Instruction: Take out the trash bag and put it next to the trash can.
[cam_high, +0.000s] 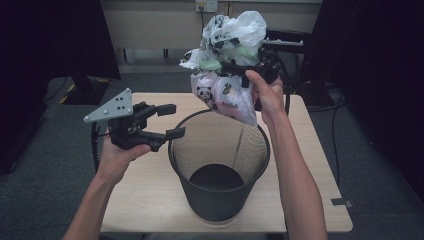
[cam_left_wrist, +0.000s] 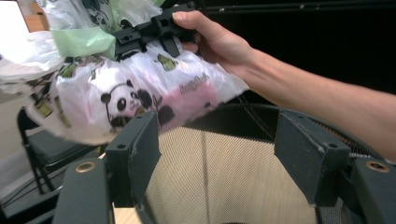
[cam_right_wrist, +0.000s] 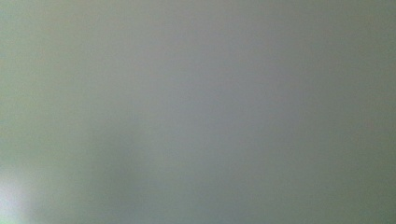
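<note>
A white plastic bag (cam_high: 227, 95) printed with pandas, with pink and green showing through, hangs above the far rim of a black mesh wastebasket (cam_high: 220, 200) on the table. My right gripper (cam_high: 239, 69) is shut on the bag's bunched upper part, jaws pointing left. The left gripper view shows the bag (cam_left_wrist: 121, 93), the right gripper (cam_left_wrist: 140, 32) on it and the basket's rim (cam_left_wrist: 243, 109). My left gripper (cam_high: 172, 121) is open with nothing in it, just left of the basket's rim. Its jaws (cam_left_wrist: 215, 140) frame the basket's mesh wall. The right gripper view is a blurred grey-green surface.
The basket stands on a light wooden table (cam_high: 150, 200) with bare room to its left and front. A dark chair (cam_left_wrist: 46, 149) stands beyond the table. Dark equipment flanks the table on both sides, and cables run on the grey floor.
</note>
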